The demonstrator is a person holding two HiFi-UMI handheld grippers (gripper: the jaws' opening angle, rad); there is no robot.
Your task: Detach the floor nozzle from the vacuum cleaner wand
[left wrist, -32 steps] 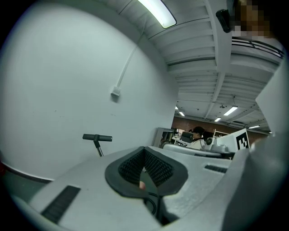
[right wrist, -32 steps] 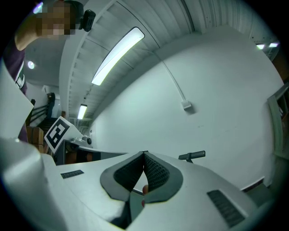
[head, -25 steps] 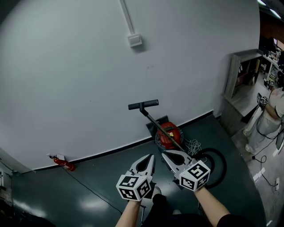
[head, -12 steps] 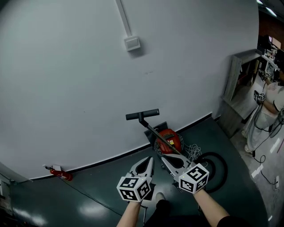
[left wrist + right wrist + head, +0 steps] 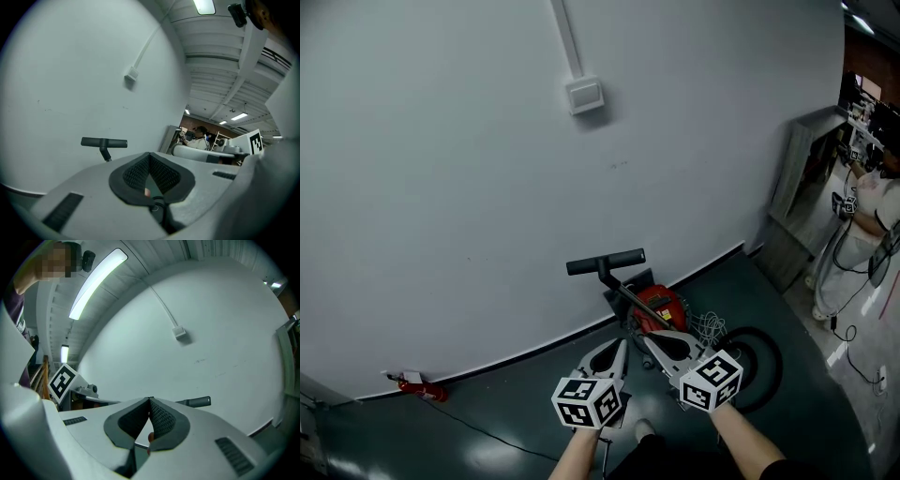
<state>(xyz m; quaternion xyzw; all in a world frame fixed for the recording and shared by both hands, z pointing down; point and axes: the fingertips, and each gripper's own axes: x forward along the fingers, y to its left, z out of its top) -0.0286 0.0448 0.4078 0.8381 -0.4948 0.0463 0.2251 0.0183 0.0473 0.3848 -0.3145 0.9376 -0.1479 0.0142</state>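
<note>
The floor nozzle [image 5: 606, 262], a black crossbar, leans against the pale wall [image 5: 469, 187] at the top of the vacuum cleaner wand [image 5: 623, 289], on which it is still fitted. In the left gripper view it [image 5: 104, 143] shows above and left of the jaws; in the right gripper view only its end [image 5: 194, 402] shows, past the jaws.

At far left a red fire extinguisher [image 5: 420, 388] lies where the wall meets the dark floor [image 5: 487, 431]. The left gripper [image 5: 621, 345] points towards the wall, its jaws pressed together on nothing, short of the wand. Just beside it, the right gripper [image 5: 647, 336] points the same way, its jaws likewise pressed together and empty. Its tip lies over the red vacuum canister [image 5: 661, 302] in the head view; I cannot tell whether they touch. Right of the canister lie a tangle of pale cord [image 5: 709, 327] and a loop of black hose [image 5: 766, 349]. A grey cabinet [image 5: 795, 178] stands further right.
</note>
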